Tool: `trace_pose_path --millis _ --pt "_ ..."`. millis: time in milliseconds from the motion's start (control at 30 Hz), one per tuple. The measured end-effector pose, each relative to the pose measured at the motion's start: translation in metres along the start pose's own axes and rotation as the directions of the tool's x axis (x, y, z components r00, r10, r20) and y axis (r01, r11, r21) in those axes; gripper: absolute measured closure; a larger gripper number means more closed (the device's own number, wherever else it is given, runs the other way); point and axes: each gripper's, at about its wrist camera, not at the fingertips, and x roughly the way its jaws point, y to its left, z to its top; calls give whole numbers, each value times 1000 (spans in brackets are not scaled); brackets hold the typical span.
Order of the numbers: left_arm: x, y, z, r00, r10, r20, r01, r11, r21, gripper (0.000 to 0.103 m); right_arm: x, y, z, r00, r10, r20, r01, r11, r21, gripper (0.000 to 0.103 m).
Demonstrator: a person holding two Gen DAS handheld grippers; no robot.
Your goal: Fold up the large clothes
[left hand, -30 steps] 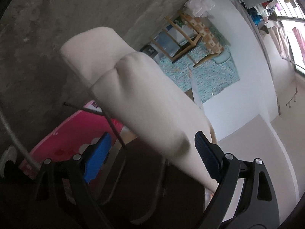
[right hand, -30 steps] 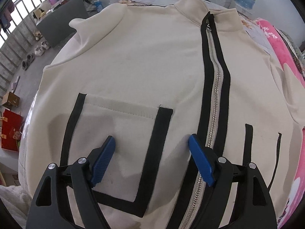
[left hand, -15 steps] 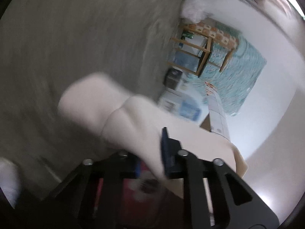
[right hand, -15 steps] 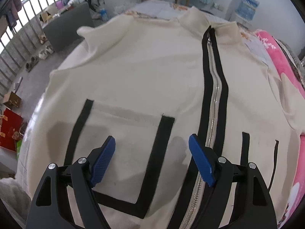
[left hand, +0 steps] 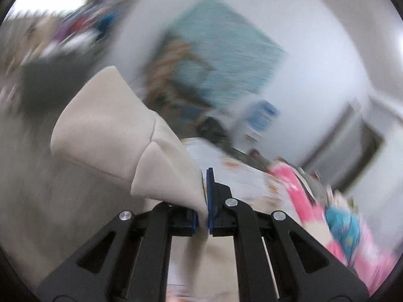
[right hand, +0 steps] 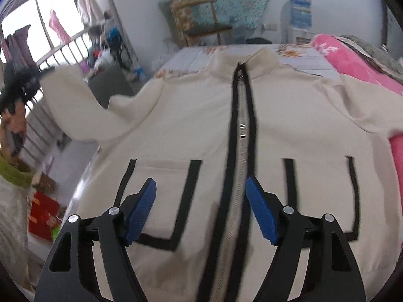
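The left gripper [left hand: 204, 201] is clenched on the cream sleeve [left hand: 126, 146], whose cuff juts ahead of its pads, lifted off the bed. The right gripper [right hand: 201, 214] hangs released over the jacket [right hand: 201, 125] spread flat beneath it, its jaws having just narrowed with nothing between. Risk: the thin pinch slips mid-swing, or the pull drags the body askew, since nothing pins it.

Left gripper [left hand: 204, 209] clamped, right gripper [right hand: 201, 209] parted.
Left jaws pinch cloth, seemingly; right's blue pads angle toward twelve o'clock, having just narrowed slightly, gripping nothing.
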Motion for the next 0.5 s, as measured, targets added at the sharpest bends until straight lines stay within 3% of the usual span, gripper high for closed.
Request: trace_pose_path --millis 100,167,200,233,300,333,433,500 --pt "18 -108 -16 992 -106 -73 116 983 144 97 -30 -21 -11 998 0 58 -2 999 39 31" --pt "41 -164 -49 980 -137 -142 166 963 212 92 -48 -37 -18 996 2 87 -8 998 69 31" --pt "53 -182 -62 975 -136 -176 175 957 232 83 -58 -46 -23 995 -1 101 -7 996 86 31" --pt "66 -198 -83 968 -126 -216 179 951 250 65 -65 -55 -28 994 -8 110 -4 995 103 31" --pt "90 -219 -124 954 -79 -290 167 942 292 36 -78 -75 -39 993 -16 113 0 990 144 31" --pt "106 -224 -152 937 -45 -347 160 938 308 30 -81 -83 -43 995 -18 102 2 987 160 31" --pt "113 -224 -212 881 27 -472 145 935 324 30 -87 -109 -51 998 -27 59 15 982 190 31" --pt "89 -220 -242 875 24 -483 157 930 331 30 -88 -127 -50 1000 -1 29 -5 976 217 31"
